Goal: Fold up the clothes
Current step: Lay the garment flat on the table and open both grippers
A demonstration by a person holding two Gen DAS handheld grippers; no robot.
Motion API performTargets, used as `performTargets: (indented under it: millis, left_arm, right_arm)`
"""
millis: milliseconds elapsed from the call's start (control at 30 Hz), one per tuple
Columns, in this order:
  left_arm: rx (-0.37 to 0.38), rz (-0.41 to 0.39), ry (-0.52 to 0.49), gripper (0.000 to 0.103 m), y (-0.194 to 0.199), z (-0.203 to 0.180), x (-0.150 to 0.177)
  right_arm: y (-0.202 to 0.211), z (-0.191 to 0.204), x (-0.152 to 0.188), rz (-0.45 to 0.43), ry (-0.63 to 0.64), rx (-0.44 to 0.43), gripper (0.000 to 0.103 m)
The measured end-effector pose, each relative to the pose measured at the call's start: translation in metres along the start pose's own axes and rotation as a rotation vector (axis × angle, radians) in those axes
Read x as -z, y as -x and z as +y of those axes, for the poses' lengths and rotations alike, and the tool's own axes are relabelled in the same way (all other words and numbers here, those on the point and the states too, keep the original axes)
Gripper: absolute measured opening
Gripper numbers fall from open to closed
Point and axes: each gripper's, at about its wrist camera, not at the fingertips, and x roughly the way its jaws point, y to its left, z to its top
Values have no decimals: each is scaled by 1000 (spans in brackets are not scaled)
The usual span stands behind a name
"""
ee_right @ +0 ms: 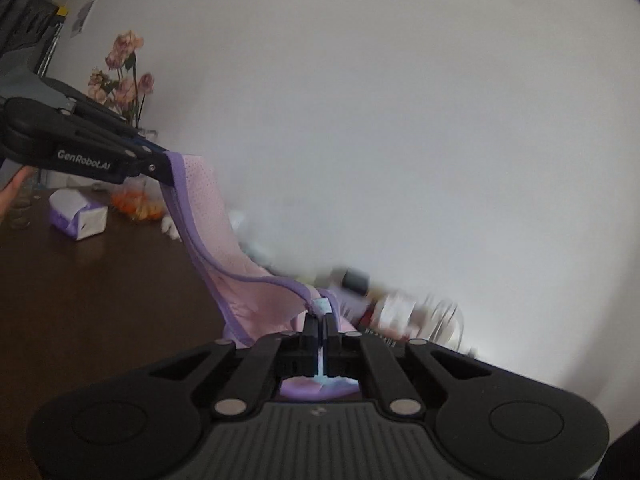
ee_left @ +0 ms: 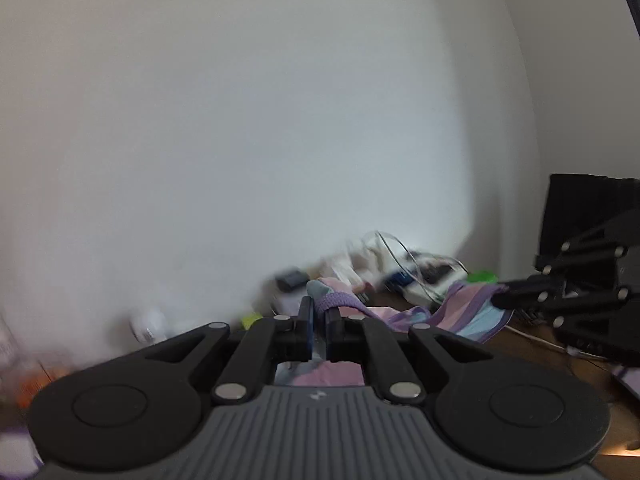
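Observation:
A pink garment [ee_right: 224,240] with purple trim and pale blue stripes hangs stretched in the air between both grippers, above the dark wooden table [ee_right: 100,288]. My left gripper [ee_left: 318,310] is shut on its purple edge; from the right wrist view it [ee_right: 170,170] comes in at the upper left, pinching the cloth's top corner. My right gripper [ee_right: 321,320] is shut on the other purple corner, and from the left wrist view it [ee_left: 496,300] shows at the right edge, clamped on the striped cloth [ee_left: 472,312].
A white and purple tissue pack [ee_right: 78,214], orange bits [ee_right: 136,202] and dried flowers [ee_right: 124,76] stand at the table's far left. Blurred clutter and cables [ee_left: 400,268] lie along the white wall. A dark box [ee_left: 580,208] stands at the right. A hand [ee_right: 12,192] shows at the left edge.

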Motion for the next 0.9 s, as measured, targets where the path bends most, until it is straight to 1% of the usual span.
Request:
performTargets:
  millis: [100,133,200,267,367,433,500,533,567,667,767,867,900]
  left_arm:
    - [58,136,99,5,-16,-3,47]
    - [58,171,113,5,-16,-3,59]
    - [48,208,131,5,-9,-4,77]
    - [20,216,181,5,1,0,86]
    - [-5,240,262,5,17,11,94]
    - [-17,271,262,5,30,9,100]
    - [-63,293,204,5,36,0,104]
    - [-82,296,187,5,39,-4,106]
    - [-85,296,188,5,42,-6,108]
    - [-71,307,222,5,54,-9,116]
    - [-56,347,224,5,62,-14,126]
    - [-14,387,228,5,69,-19,139]
    - [11,403,239,5,71,-19,144]
  right_arm:
    - [-4,21,61,101,-144,-70,1]
    - [-1,29,75,113,-161,-85,1]
    - [6,49,94,128,-163,-105,1]
    - [9,65,101,134,-151,-129,1]
    - [19,68,107,134,-152,-138,1]
    - [26,65,110,126,-154,-133,1]
    - [33,58,112,102,-183,-137,1]
    - [37,54,114,95,-197,-140,1]
    - [40,53,116,95,-201,-141,1]
    - [50,54,123,95,-197,-143,1]
    - [58,55,127,98,-202,-157,1]
    - [70,59,130,98,-202,-190,1]
    - [75,60,131,102,-199,-198,1]
